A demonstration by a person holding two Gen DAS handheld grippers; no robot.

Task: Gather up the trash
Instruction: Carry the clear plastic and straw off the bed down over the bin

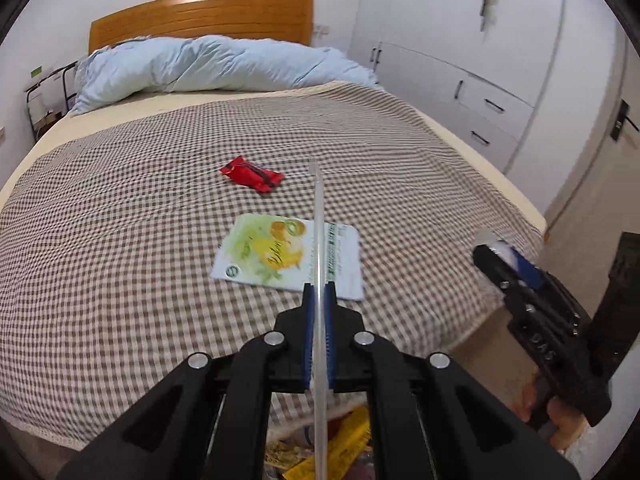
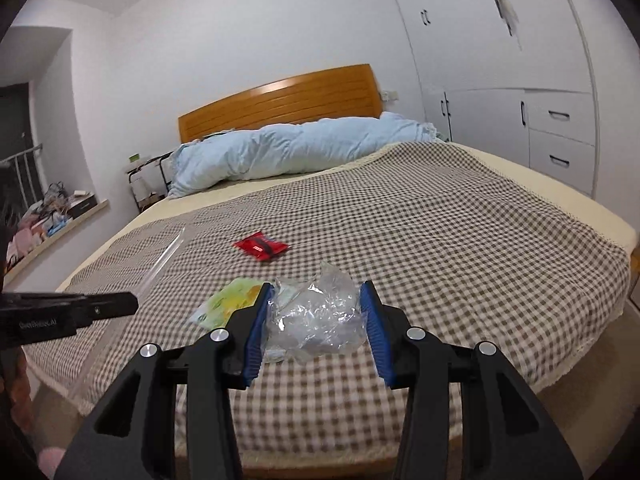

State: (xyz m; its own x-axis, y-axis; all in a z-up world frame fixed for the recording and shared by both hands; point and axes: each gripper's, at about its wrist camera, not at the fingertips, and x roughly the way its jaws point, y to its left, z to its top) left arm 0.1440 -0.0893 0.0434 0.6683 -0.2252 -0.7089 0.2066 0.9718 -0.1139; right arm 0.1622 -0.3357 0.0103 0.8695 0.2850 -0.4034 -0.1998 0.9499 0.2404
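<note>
In the left wrist view, the left hand-held gripper sits at the bottom centre of the frame with its blue-padded jaws pressed together on a long clear plastic tube, which runs up the middle of the picture from the lower edge to just right of a crumpled red snack wrapper. That wrapper lies on the brown-and-cream checked bedspread near the frame's centre. Below it, a flat white packet printed with green and yellow fruit rests on the same bedspread, partly crossed by the tube. At the bottom edge, between the gripper's arms, yellow packaging shows, blurred. The right hand-held gripper enters from the right edge.

In the right wrist view, the right hand-held gripper occupies the lower centre, its jaws standing partway apart and clamped on a crumpled clear plastic bag that fills the gap between the blue pads. The fruit-printed packet lies just left of the jaws, and the red wrapper lies above it, apart from both. The left hand-held gripper reaches in from the left edge, with the clear tube slanting up and to the right from it.

A rumpled pale blue duvet lies across the head of the bed below an orange wooden headboard. White wardrobe doors fill the upper right.
</note>
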